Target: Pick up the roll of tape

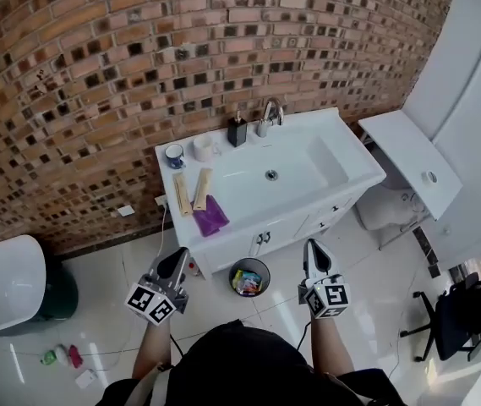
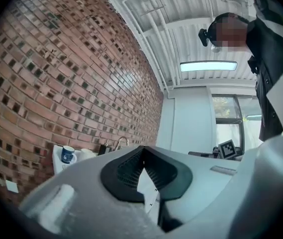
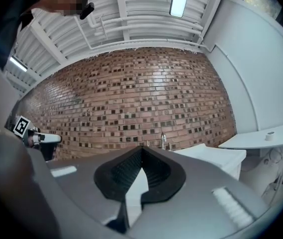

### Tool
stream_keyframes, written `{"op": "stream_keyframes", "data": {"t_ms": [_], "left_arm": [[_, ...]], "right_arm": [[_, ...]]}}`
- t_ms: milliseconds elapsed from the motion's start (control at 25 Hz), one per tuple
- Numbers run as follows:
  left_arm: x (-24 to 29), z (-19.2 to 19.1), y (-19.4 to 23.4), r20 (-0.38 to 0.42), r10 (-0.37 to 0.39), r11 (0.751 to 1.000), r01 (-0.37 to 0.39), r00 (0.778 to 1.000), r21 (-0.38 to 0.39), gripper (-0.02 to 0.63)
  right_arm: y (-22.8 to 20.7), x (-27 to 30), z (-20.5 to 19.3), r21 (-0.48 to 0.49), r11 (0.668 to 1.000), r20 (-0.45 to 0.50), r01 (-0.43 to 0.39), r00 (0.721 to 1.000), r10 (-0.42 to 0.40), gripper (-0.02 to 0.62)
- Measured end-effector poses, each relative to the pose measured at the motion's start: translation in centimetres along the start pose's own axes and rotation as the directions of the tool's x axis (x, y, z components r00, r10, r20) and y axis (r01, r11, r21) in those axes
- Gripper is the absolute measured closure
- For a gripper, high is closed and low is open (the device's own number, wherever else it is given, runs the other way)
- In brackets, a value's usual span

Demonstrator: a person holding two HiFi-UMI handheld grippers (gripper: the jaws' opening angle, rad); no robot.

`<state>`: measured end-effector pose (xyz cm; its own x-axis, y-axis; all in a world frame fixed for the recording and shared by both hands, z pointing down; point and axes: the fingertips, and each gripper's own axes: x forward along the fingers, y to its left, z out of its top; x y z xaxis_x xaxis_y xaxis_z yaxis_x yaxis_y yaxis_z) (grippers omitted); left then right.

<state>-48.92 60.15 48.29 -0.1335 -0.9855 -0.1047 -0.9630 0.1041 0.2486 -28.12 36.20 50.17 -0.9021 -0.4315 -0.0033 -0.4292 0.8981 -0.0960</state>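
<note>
Red-brown brick wall [image 1: 96, 57] fills the background, while the person under the head camera shows only as a dark top and two forearms. Ahead and to the right of the right claw [image 1: 313, 249], what may be the roll of tape [image 1: 429, 177], a pale round thing too small to make out surely, sits on a flat white slab [image 1: 401, 146]. A black swivel chair [image 1: 456, 311], further right, is cut off by the frame edge. Straight ahead of both claws stands a glossy white washbasin cabinet [image 1: 346, 172] carrying a chrome tap [image 1: 271, 111], a black pump bottle [image 1: 237, 131], a blue-and-white mug [image 1: 175, 155], two pale wooden strips [image 1: 191, 191] and a crumpled purple cloth [image 1: 211, 216]. A round black bin [image 1: 249, 261] of coloured litter stands between the claws. The left claw [image 1: 175, 260] and the right each have ribbed black pads [image 3: 124, 171] pressed together, holding nothing and touching nothing.
</note>
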Motion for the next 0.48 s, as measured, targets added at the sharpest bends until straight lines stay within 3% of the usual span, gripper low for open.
{"op": "stream_keyframes", "data": {"t_ms": [200, 480], "left_arm": [[2.0, -1.0, 0.0, 0.005, -0.050, 0.998, 0.050, 0.999, -0.048, 0.604], [5.0, -2.4, -3.2, -0.026, -0.209, 0.977, 0.207, 0.978, -0.057, 0.604]], "right_arm": [[-1.4, -2.6, 0.3, -0.022, 0.995, 0.012, 0.095, 0.995, -0.095, 0.591], [-3.6, -7.3, 0.8, -0.039, 0.974, 0.017, 0.225, 0.974, -0.225, 0.591]]}}
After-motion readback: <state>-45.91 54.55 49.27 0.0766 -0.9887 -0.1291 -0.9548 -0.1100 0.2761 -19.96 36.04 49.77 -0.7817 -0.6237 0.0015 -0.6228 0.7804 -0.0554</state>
